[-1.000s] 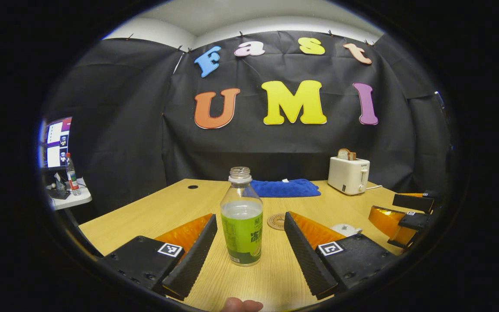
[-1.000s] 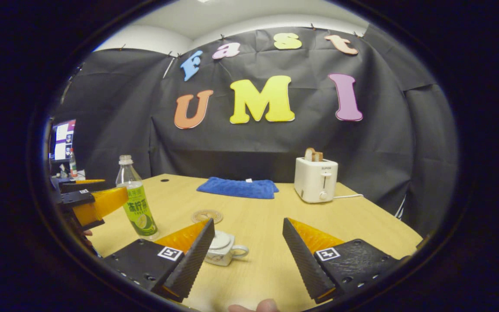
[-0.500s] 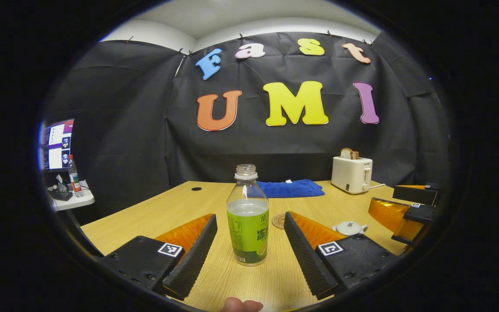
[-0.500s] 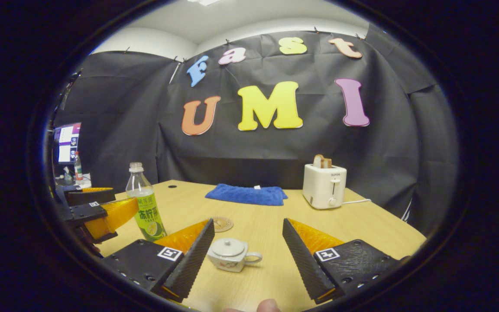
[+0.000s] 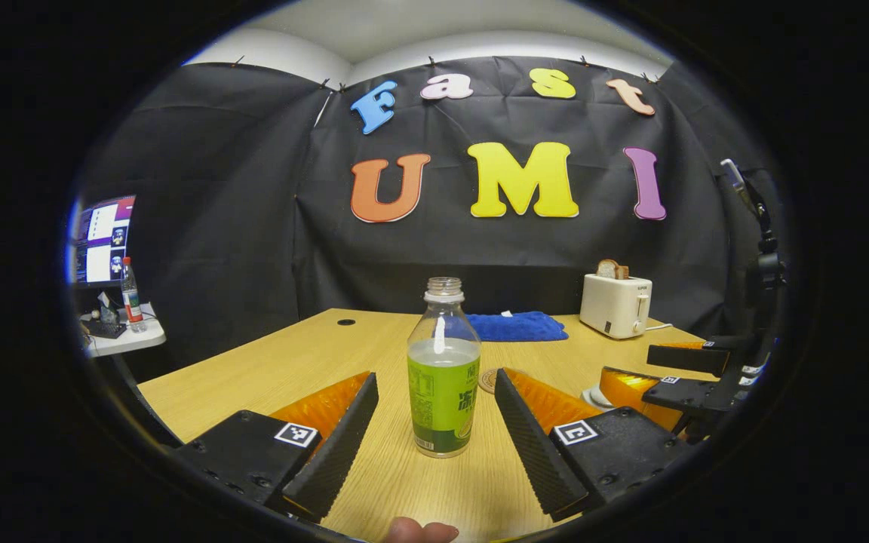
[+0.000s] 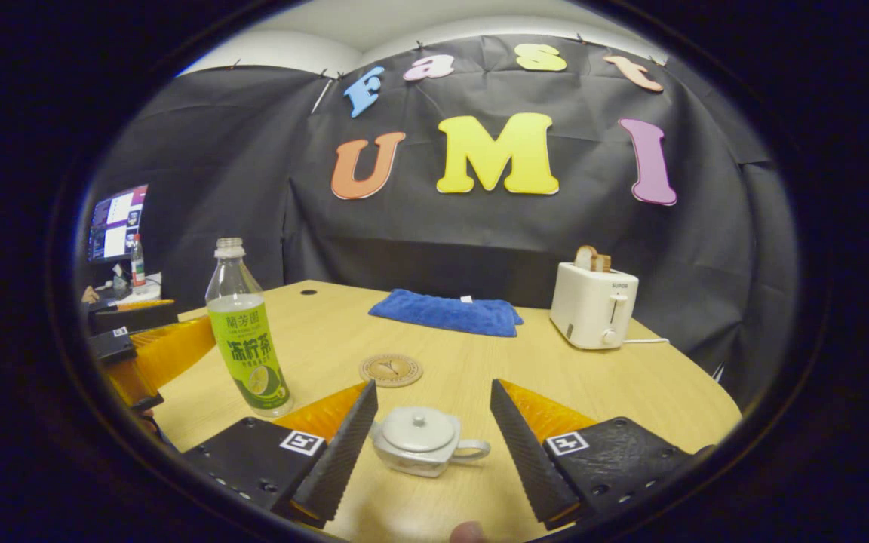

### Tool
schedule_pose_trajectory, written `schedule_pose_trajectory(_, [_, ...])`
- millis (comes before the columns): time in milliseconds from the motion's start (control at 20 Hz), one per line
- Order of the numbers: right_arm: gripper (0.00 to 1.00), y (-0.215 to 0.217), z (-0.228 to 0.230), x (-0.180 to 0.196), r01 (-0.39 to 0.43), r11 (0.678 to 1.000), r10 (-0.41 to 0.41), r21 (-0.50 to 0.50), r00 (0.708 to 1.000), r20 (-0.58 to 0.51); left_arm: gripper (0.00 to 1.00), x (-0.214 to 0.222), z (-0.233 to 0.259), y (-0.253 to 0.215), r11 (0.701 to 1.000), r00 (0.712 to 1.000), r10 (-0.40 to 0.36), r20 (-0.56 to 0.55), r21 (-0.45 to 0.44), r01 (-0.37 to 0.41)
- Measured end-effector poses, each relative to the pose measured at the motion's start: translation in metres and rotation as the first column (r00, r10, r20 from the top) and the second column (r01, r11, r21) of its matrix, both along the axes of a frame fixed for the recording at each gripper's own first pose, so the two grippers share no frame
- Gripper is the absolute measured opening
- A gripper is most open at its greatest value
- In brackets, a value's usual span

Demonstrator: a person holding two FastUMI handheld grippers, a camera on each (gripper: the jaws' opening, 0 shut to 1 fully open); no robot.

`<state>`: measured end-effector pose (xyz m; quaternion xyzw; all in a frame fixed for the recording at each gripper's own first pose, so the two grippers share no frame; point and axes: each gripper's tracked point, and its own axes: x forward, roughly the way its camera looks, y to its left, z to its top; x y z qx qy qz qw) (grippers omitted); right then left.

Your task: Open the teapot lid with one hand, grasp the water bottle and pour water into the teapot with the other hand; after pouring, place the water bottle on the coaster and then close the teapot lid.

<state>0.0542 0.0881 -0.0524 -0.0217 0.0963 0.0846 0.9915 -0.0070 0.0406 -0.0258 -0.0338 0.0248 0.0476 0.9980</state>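
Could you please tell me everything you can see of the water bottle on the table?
The water bottle is clear plastic with a green label round its lower body and no cap on its threaded neck. Pale liquid fills it roughly to the top of the label. It stands upright on the wooden table, ahead of the open left gripper, between the lines of its fingers, nothing touching it. In the right gripper view it stands left of the teapot and the coaster.

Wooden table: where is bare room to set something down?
The light wooden table is bare between the round cork coaster, white toaster and blue folded cloth. It is crowded near the white lidded teapot and green-labelled plastic water bottle.
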Motion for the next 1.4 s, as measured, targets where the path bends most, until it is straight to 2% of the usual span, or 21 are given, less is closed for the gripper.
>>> schedule_pose_trajectory(200, [0.64,0.008,-0.009,0.006,0.012,1.0,-0.012,0.003,0.999,-0.032,0.98,-0.001,-0.006,0.006,1.0,1.0,0.006,-0.017,-0.014,-0.007])
schedule_pose_trajectory(250, [0.55,0.01,-0.012,0.007,0.018,1.0,-0.018,0.011,0.999,-0.045,0.98,0.0,-0.007,0.008,1.0,1.0,0.006,-0.018,-0.015,-0.007])
schedule_pose_trajectory(300, [0.4,0.014,-0.017,0.008,0.011,1.0,-0.009,0.027,0.998,-0.063,0.98,0.0,-0.007,0.008,1.0,1.0,0.003,-0.016,-0.015,-0.004])
schedule_pose_trajectory(350, [0.36,0.015,-0.019,0.007,0.015,0.999,-0.012,0.04,0.997,-0.077,0.98,0.001,-0.007,0.01,1.0,1.0,0.001,-0.013,-0.014,-0.001])
schedule_pose_trajectory(400, [0.27,0.016,-0.017,0.009,0.018,0.999,-0.015,0.041,0.997,-0.073,0.98,0.002,-0.008,0.011,1.0,1.0,0.001,-0.015,-0.012,-0.002])
schedule_pose_trajectory(550, [0.26,0.013,-0.018,0.011,0.038,0.999,-0.036,0.03,0.997,-0.062,0.98,0.005,-0.01,0.011,1.0,1.0,-0.006,-0.019,-0.013,0.006])
schedule_pose_trajectory(600, [0.01,0.013,-0.02,0.008,0.035,0.999,-0.034,0.019,0.997,-0.076,0.98,0.005,-0.012,0.011,1.0,1.0,-0.009,-0.02,-0.011,0.009])
schedule_pose_trajectory(950, [0.01,0.015,-0.007,0.008,-0.002,1.0,0.003,0.031,0.999,-0.037,0.98,0.015,-0.023,0.005,0.999,0.998,-0.041,-0.052,-0.034,0.04])
schedule_pose_trajectory(1400, [0.01,-0.003,0.023,0.002,-0.002,0.999,0.001,0.049,1.0,0.015,0.98,0.032,-0.048,-0.006,0.995,0.989,-0.091,-0.118,-0.055,0.085])
